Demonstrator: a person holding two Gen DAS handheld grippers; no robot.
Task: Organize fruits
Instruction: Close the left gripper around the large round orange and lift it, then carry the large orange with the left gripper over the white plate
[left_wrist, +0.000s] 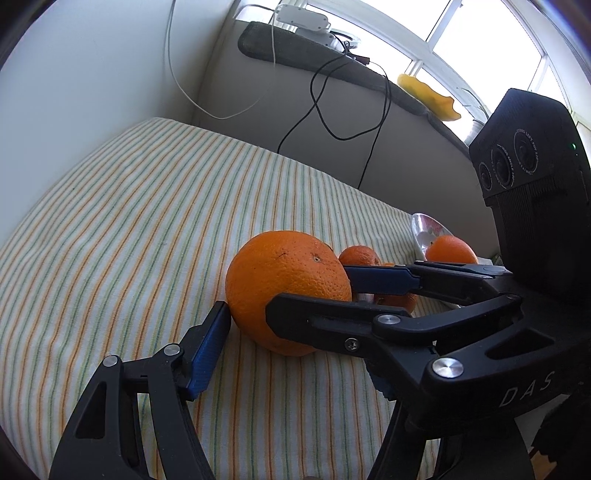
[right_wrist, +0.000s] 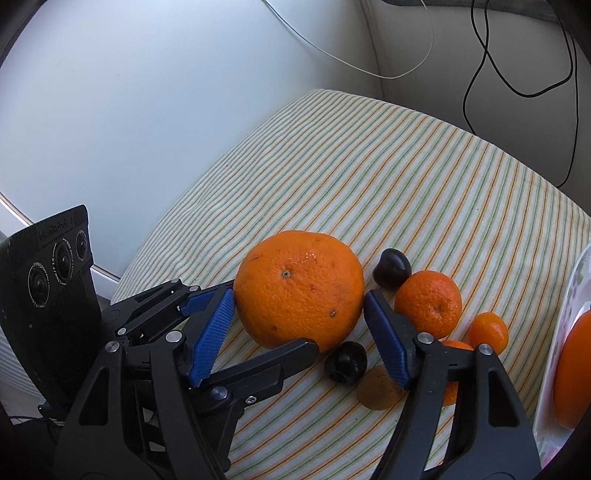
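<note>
A large orange (left_wrist: 288, 288) (right_wrist: 301, 288) lies on the striped cloth. My right gripper (right_wrist: 299, 317) is open with its blue pads on either side of the orange, close to it; it also shows in the left wrist view (left_wrist: 314, 291). My left gripper (right_wrist: 207, 295) is open beside the orange's left side; only its left blue pad (left_wrist: 208, 350) shows in its own view. Right of the orange lie a mandarin (right_wrist: 428, 302), two smaller orange fruits (right_wrist: 489, 330), two dark cherries (right_wrist: 391, 271) (right_wrist: 345, 362) and a brown fruit (right_wrist: 378, 387).
A white patterned plate (right_wrist: 570, 306) at the right edge holds another orange (right_wrist: 574, 369) (left_wrist: 450, 249). Black and white cables (right_wrist: 487, 55) hang down the wall behind the table. A windowsill holds a power strip (left_wrist: 303, 18) and a yellow object (left_wrist: 428, 96).
</note>
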